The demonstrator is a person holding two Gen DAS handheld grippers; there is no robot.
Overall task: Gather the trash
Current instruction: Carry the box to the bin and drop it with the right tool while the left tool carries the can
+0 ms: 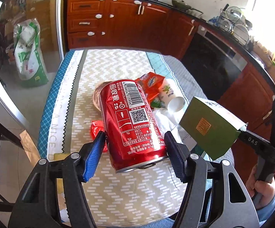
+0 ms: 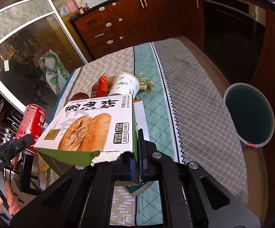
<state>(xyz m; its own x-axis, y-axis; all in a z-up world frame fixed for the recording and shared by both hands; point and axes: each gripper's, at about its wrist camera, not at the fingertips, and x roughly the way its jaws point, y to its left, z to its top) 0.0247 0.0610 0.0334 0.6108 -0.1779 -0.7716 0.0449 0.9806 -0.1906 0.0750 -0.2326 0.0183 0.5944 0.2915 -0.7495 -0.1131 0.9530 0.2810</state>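
Right gripper (image 2: pixel 135 152) clenches torn green-and-white pastry carton (image 2: pixel 91 125); round grey bin (image 2: pixel 248 114) lies right of frame, nearer it. Left gripper (image 1: pixel 135 148) grasps dented red cola can (image 1: pixel 131 121).

Right gripper (image 2: pixel 135 155) clamps one wall of a torn pastry box (image 2: pixel 91 127) above the patterned tablecloth (image 2: pixel 190 98). Left: red can (image 2: pixel 31 125) in the left gripper (image 2: pixel 26 142). Far: paper cup (image 2: pixel 125 85), orange wrapper (image 2: pixel 101 85). Right: bin (image 2: pixel 251 114).
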